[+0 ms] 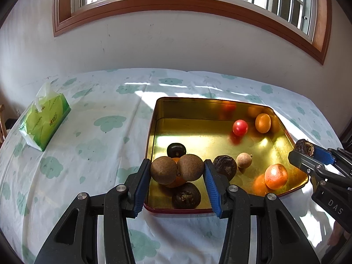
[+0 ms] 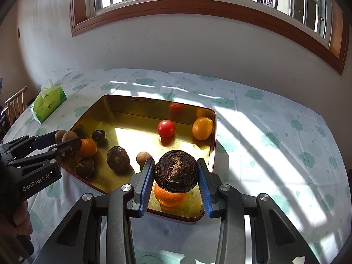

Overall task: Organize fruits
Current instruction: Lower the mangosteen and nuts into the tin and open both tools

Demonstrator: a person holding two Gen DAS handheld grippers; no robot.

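Mostly oranges (image 1: 275, 176) in gold tin (image 1: 180, 106)

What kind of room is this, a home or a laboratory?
Probably a home room: a table with a cloud-print cloth, a tissue pack, and a wood-framed barred window.

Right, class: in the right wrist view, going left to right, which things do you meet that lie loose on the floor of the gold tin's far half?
Small dark fruit → red tomato → orange.
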